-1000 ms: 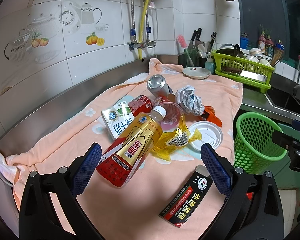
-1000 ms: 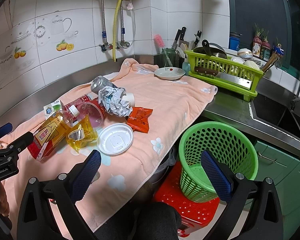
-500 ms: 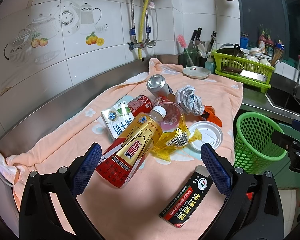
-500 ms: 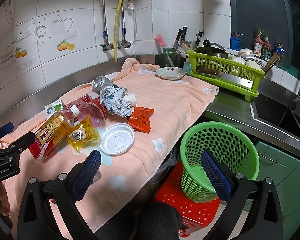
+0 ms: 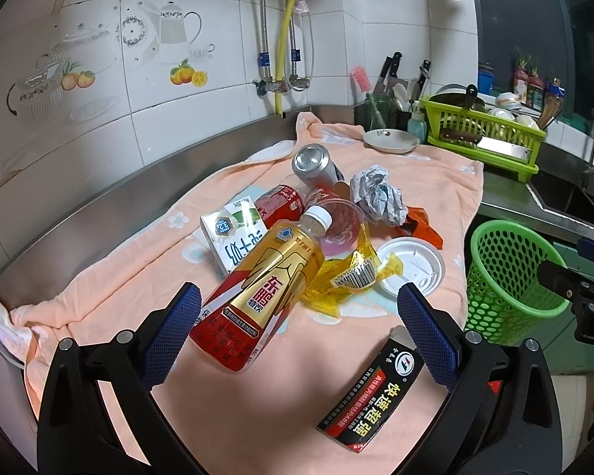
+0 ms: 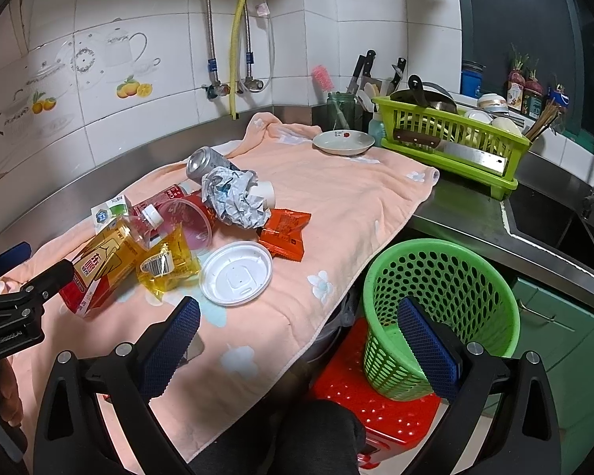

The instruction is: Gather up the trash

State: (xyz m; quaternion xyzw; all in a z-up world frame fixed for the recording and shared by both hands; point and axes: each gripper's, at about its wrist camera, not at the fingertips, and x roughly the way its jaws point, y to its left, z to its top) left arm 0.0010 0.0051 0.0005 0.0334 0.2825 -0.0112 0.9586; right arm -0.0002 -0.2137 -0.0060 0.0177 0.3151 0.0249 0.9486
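Trash lies in a heap on a peach towel (image 5: 146, 261): a gold and red drink bottle (image 5: 265, 293), a milk carton (image 5: 233, 237), a silver can (image 5: 313, 164), crumpled foil (image 5: 376, 196), a white lid (image 5: 410, 267), a yellow wrapper (image 5: 348, 277), an orange packet (image 6: 285, 231) and a black box (image 5: 372, 396). My left gripper (image 5: 299, 332) is open just in front of the bottle. My right gripper (image 6: 299, 342) is open over the towel's edge, beside the green basket (image 6: 439, 308).
The basket stands on a red stool (image 6: 376, 407) below the counter. A plate (image 6: 344, 142), a green dish rack (image 6: 451, 138) with a cleaver, a knife jar (image 6: 342, 109) and a sink (image 6: 554, 217) sit to the right. Tiled wall with pipes behind.
The right gripper has shifted slightly left and back. The left gripper has stayed still.
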